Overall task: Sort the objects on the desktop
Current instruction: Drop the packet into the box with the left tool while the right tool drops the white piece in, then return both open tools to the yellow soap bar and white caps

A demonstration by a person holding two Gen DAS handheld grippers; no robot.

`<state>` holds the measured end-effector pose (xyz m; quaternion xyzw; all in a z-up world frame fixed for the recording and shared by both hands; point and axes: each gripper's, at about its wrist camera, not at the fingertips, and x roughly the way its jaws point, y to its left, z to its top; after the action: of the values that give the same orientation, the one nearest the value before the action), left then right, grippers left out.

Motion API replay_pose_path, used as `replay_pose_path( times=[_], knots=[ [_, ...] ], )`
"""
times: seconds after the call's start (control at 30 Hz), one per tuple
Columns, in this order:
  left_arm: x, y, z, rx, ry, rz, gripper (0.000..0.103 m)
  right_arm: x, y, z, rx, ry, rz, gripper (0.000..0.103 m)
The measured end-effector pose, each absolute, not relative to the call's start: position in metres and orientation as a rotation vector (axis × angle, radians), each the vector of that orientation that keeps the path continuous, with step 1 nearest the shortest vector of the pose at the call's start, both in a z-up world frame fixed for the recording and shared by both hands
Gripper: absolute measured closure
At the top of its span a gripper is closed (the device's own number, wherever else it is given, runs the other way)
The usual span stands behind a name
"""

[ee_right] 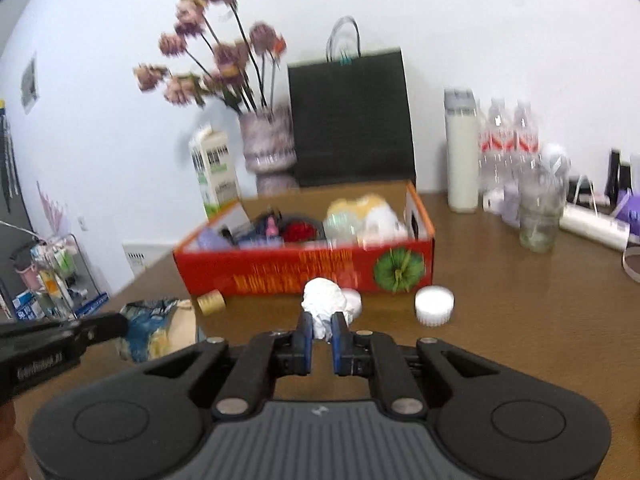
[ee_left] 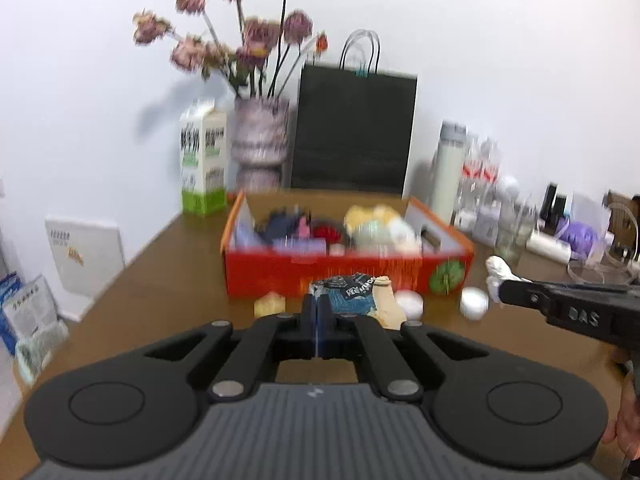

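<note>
An open red cardboard box (ee_left: 344,272) (ee_right: 280,272) holding several sorted objects stands mid-table. My left gripper (ee_left: 319,300) is shut on the edge of a blue and cream snack bag (ee_left: 360,296), held just in front of the box; the bag also shows in the right wrist view (ee_right: 160,328). My right gripper (ee_right: 322,320) is shut on a crumpled white paper wad (ee_right: 324,304), which also shows in the left wrist view (ee_left: 498,270). A white ridged cap (ee_right: 434,304) (ee_left: 474,302), another white cap (ee_left: 410,303) and a small yellow spool (ee_right: 211,302) (ee_left: 270,304) lie on the table by the box.
A vase of dried flowers (ee_left: 260,148), a milk carton (ee_left: 202,164) and a black paper bag (ee_left: 352,132) stand behind the box. A white flask (ee_right: 462,152), water bottles (ee_right: 508,144), a glass jar (ee_right: 538,216) and purple items crowd the right back. The brown table (ee_right: 500,320) edge runs along the left.
</note>
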<state>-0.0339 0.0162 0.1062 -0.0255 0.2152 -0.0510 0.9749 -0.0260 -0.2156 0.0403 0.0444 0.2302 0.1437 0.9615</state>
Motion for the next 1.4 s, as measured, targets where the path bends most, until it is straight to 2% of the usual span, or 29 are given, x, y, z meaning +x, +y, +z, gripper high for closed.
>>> replay_pose_path(
  times=[0.2,0.33,0.5,0.57,0.6,0.63,0.67,0.73,0.83,0.97,1.1,1.4],
  knots=[
    [0.066,0.020,0.148,-0.054,0.425,-0.066,0.101,0.037,-0.234,0.084,0.115,0.402,0.334,0.094],
    [0.152,0.021,0.131,-0.050,0.598,-0.084,0.101,0.127,-0.241,0.084,0.185,0.556,0.317,0.094],
    [0.221,0.015,0.093,-0.011,0.708,-0.050,0.100,0.211,-0.233,0.059,0.170,0.766,0.239,0.094],
    [0.233,0.012,0.083,0.019,0.737,-0.043,0.096,0.226,-0.227,0.045,0.147,0.819,0.218,0.093],
    [0.234,0.010,0.080,0.047,0.736,-0.020,0.093,0.232,-0.223,0.039,0.124,0.837,0.199,0.088],
    [0.233,0.009,0.080,0.062,0.724,-0.006,0.079,0.235,-0.220,0.034,0.106,0.844,0.176,0.083],
    [0.229,0.010,0.083,0.066,0.703,0.005,0.051,0.236,-0.219,0.032,0.096,0.843,0.160,0.077],
    [0.219,0.016,0.093,0.062,0.644,-0.004,0.020,0.235,-0.219,0.032,0.102,0.830,0.153,0.054],
    [0.206,0.021,0.109,0.091,0.612,-0.033,0.020,0.227,-0.224,0.043,0.140,0.777,0.175,0.040],
    [0.189,0.029,0.114,0.065,0.643,0.004,0.011,0.210,-0.219,0.060,0.116,0.722,0.207,0.040],
    [0.153,0.040,0.091,0.034,0.669,0.065,0.010,0.173,-0.208,0.058,0.068,0.653,0.259,0.026],
    [0.033,0.038,0.022,-0.026,0.720,0.032,0.010,0.056,-0.197,-0.005,0.065,0.627,0.304,0.025]
  ],
)
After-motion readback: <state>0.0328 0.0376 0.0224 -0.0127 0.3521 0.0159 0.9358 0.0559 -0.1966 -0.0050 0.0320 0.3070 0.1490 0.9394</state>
